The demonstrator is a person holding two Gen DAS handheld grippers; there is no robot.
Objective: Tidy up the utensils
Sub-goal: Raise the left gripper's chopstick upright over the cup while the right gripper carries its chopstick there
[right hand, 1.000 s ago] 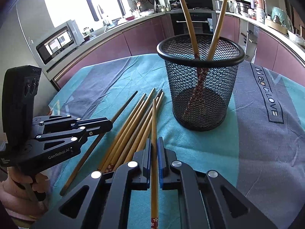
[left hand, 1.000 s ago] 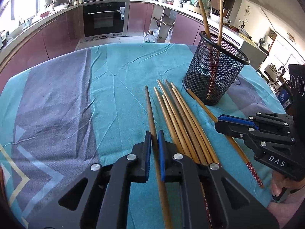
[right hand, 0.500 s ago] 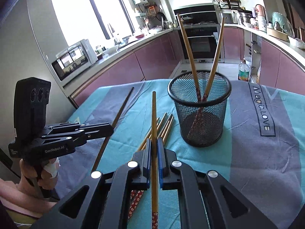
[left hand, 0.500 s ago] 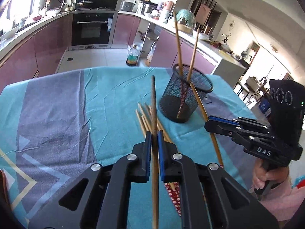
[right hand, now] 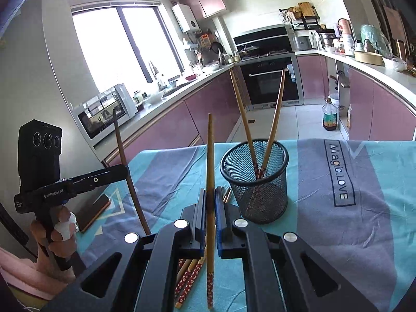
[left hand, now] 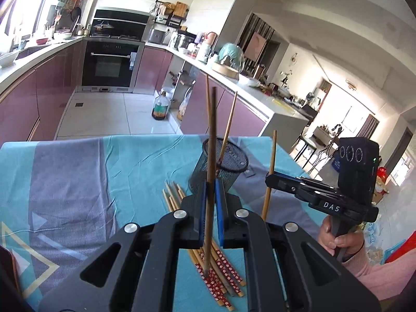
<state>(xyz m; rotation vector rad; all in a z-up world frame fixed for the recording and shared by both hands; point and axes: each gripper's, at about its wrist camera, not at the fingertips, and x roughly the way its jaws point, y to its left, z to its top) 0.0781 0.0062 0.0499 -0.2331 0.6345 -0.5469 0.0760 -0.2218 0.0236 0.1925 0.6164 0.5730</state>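
The left gripper (left hand: 210, 197) pinches a dark chopstick (left hand: 212, 140). The right gripper (right hand: 211, 205) pinches a light chopstick (right hand: 210, 156). The mesh cup (right hand: 256, 182) stands just ahead of both.

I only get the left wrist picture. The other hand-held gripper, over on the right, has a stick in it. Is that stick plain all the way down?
Observer: No. In the right wrist view, the chopstick in the right hand-held gripper has a red flowered lower end.
Visitor: Any writing on the cloth?
Observer: Yes, the cloth has Magic.LOVE printed on it, right of the mesh basket.
Visitor: Anything else I miss?
Observer: A small glass-fronted oven stands on the counter by the window.
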